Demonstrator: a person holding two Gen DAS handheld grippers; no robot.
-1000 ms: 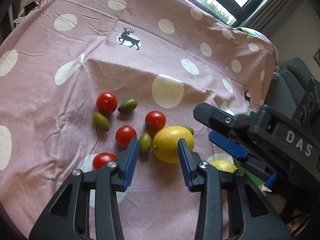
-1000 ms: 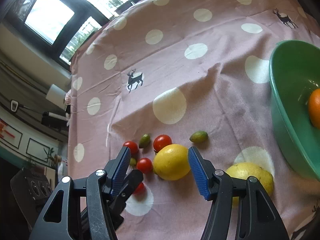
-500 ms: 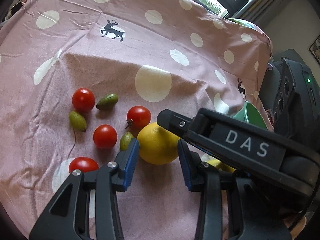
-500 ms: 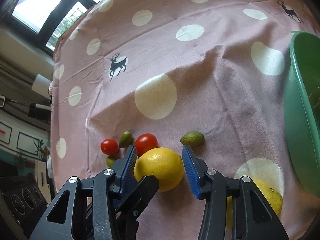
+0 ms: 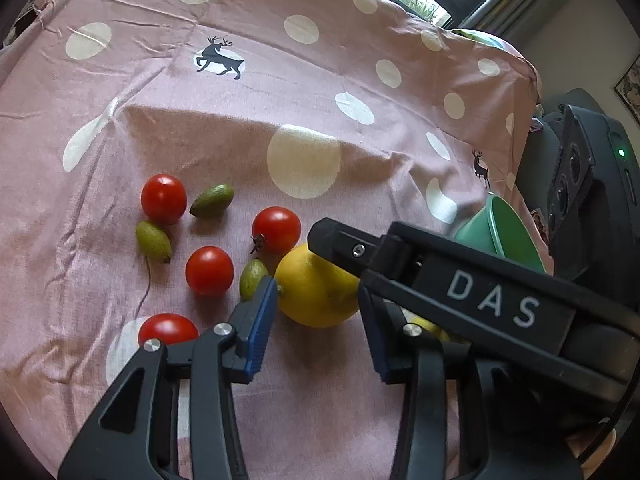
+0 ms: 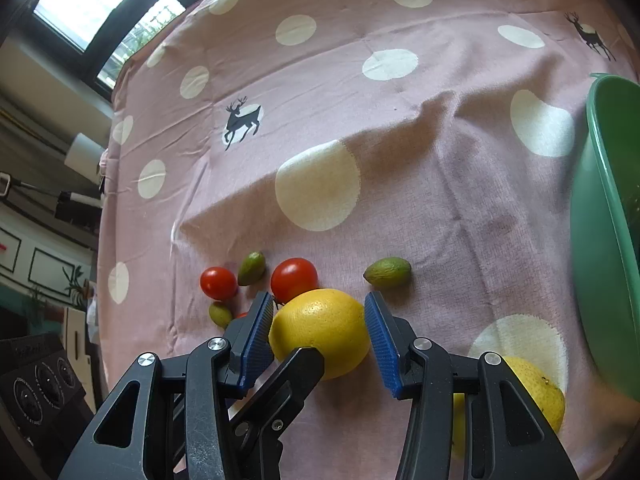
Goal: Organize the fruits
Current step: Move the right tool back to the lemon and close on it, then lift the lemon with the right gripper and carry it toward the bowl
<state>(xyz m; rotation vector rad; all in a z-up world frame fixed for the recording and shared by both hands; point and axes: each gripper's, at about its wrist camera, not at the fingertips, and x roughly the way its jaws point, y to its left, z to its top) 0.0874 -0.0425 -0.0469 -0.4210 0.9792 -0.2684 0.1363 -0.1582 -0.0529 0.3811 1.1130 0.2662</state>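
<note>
A yellow lemon (image 6: 320,328) lies on the pink dotted cloth (image 6: 400,100). My right gripper (image 6: 318,298) is shut on it, one blue pad on each side. In the left wrist view the same lemon (image 5: 316,300) sits at the tips of my left gripper (image 5: 316,286), whose jaws are opening and do not press on it. One right gripper finger (image 5: 400,256) crosses over the lemon. Several red tomatoes (image 5: 209,270) and small green fruits (image 5: 212,200) lie to the left. A second lemon (image 6: 536,388) lies near the right.
A green bowl (image 6: 600,220) stands at the right edge of the right wrist view, and its rim (image 5: 516,236) shows behind the right gripper. One small green fruit (image 6: 387,272) lies just beyond the held lemon. A black camera unit (image 5: 576,184) sits far right.
My right gripper came down over the lemon and its jaws narrowed onto it. Its finger now crosses the left wrist view. The left gripper stayed almost where it was.
</note>
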